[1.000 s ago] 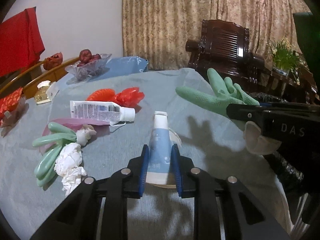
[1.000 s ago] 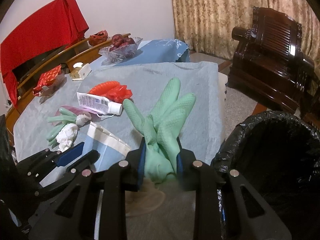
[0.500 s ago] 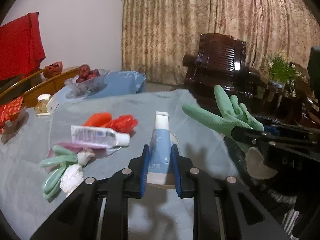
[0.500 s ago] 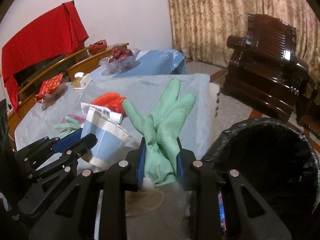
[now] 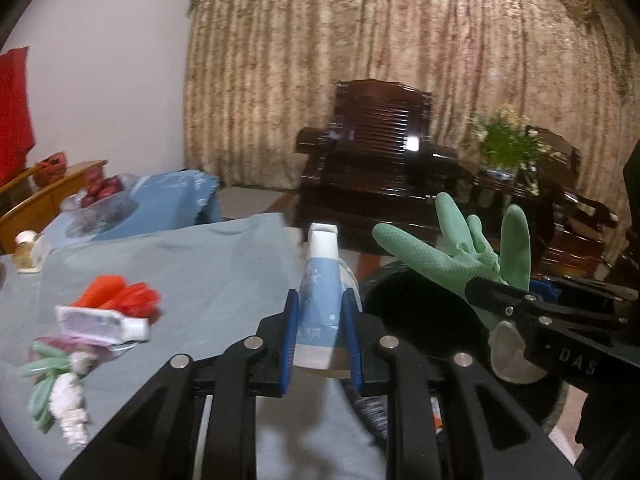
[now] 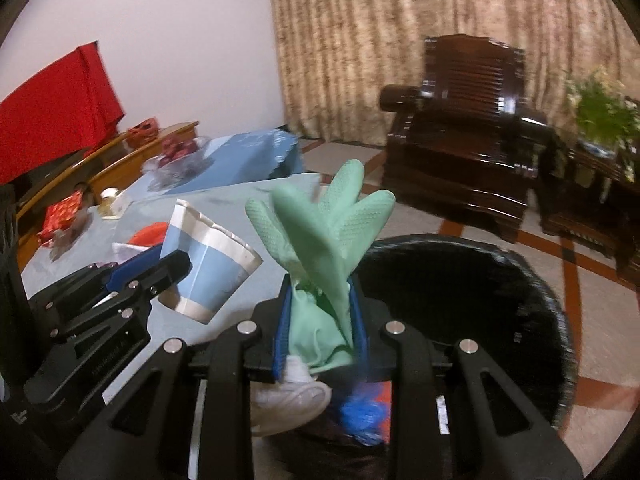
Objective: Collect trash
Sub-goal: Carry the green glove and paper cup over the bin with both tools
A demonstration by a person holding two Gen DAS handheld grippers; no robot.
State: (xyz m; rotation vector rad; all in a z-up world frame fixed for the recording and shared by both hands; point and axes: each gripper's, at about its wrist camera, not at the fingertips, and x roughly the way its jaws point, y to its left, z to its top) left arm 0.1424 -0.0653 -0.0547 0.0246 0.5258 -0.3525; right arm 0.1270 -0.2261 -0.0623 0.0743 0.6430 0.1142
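Observation:
My left gripper [image 5: 320, 304] is shut on a flattened blue and white paper cup [image 5: 319, 280], held in the air near the table's right edge; the cup also shows in the right wrist view [image 6: 208, 256]. My right gripper [image 6: 320, 300] is shut on a green rubber glove [image 6: 328, 224], held over the rim of a black-lined trash bin [image 6: 532, 280]. The glove [image 5: 452, 252] and the bin [image 5: 416, 304] also show in the left wrist view. On the grey-blue tablecloth [image 5: 200, 264] lie a white tube [image 5: 102, 322], a red wrapper [image 5: 120, 296], a second green glove [image 5: 40, 376] and crumpled white tissue [image 5: 70, 408].
A dark wooden armchair [image 5: 372, 160] and a potted plant [image 5: 506, 144] stand beyond the bin. A glass bowl of red fruit [image 5: 100, 196] and a small jar [image 5: 26, 246] sit at the table's far left. Blue and red trash [image 6: 364, 408] lies inside the bin.
Both grippers have risen and swung right, off the table toward the bin, each carrying its item. The glove now hangs over the bin; the table items have not moved.

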